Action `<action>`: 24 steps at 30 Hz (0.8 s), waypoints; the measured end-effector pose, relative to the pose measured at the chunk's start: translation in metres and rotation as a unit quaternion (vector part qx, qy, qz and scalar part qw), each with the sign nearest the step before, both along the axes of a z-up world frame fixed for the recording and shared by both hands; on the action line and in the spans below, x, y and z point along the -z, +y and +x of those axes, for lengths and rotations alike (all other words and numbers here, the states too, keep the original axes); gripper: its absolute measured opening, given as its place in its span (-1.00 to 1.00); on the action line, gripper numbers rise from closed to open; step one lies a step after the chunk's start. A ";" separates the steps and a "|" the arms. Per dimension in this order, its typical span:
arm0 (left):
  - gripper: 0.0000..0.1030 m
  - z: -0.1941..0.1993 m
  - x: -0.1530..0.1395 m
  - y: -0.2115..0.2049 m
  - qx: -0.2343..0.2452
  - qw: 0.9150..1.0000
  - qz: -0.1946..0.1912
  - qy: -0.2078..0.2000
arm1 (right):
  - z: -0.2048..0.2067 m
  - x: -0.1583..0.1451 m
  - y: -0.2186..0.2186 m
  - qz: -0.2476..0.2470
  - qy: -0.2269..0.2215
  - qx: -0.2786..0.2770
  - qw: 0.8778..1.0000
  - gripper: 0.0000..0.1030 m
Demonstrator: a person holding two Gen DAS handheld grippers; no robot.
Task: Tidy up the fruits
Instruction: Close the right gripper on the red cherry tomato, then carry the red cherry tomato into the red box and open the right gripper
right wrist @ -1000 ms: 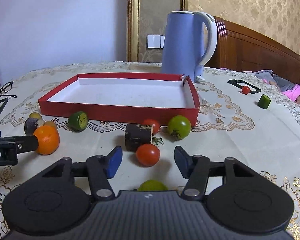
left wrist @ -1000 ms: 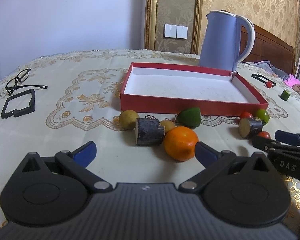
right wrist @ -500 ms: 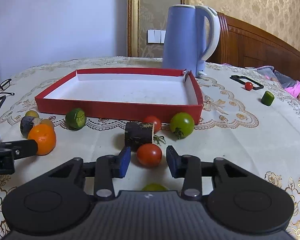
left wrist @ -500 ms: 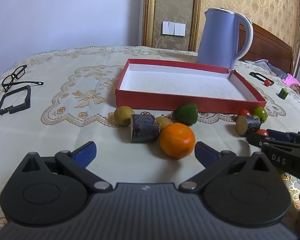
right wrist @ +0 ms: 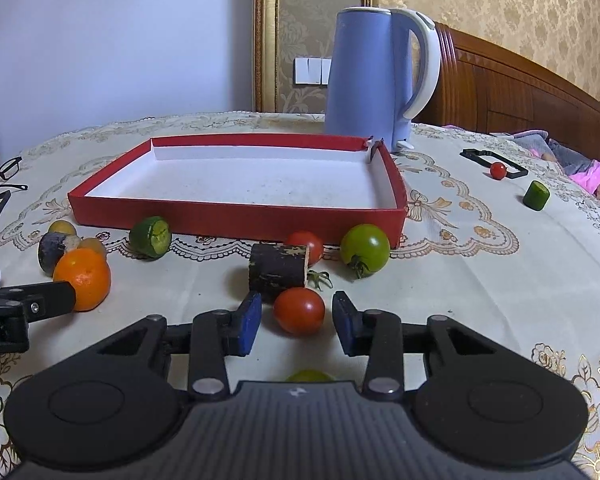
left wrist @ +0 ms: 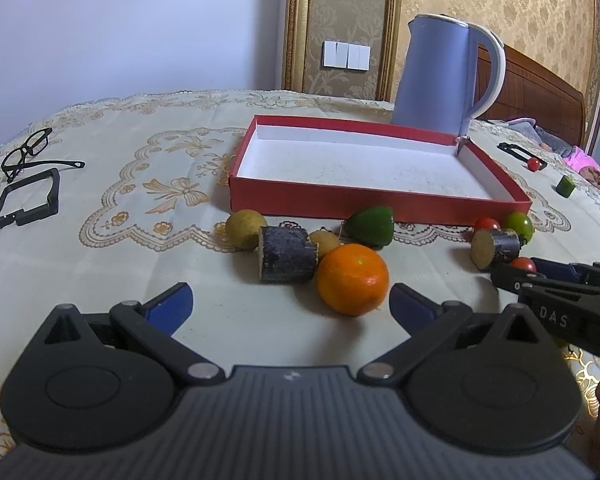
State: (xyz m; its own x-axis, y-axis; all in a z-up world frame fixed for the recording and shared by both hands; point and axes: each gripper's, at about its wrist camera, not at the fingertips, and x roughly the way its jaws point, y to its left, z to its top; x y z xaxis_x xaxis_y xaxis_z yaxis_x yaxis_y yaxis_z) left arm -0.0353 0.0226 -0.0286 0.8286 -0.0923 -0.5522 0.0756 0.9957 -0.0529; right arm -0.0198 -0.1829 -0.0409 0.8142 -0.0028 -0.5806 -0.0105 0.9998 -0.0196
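A red tomato [right wrist: 299, 311] is being flanked, untouched, by the right gripper [right wrist: 296, 322], jaws apart. The left gripper [left wrist: 288, 304] is being held wide apart beside the orange [left wrist: 352, 279], short of the tray [left wrist: 340, 202].

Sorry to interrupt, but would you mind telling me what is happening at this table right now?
A person is sorting fruit with two tools. The right hand-held gripper is open around a red tomato, its pads not yet touching it. The left hand-held gripper is open just short of an orange. The red tray holds nothing so far; the other fruit lies on the tablecloth before it.
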 end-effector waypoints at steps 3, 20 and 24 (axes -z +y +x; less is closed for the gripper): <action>1.00 0.000 0.000 0.000 0.001 1.000 0.000 0.000 | 0.001 0.001 0.001 0.000 0.003 -0.003 1.000 -0.37; 1.00 0.004 0.000 0.003 0.004 1.000 -0.011 0.002 | -0.010 -0.011 -0.002 0.004 -0.025 -0.014 1.000 -0.49; 1.00 0.005 0.000 0.003 0.005 1.000 -0.011 -0.001 | -0.007 -0.026 -0.002 -0.009 -0.051 -0.018 0.998 -0.49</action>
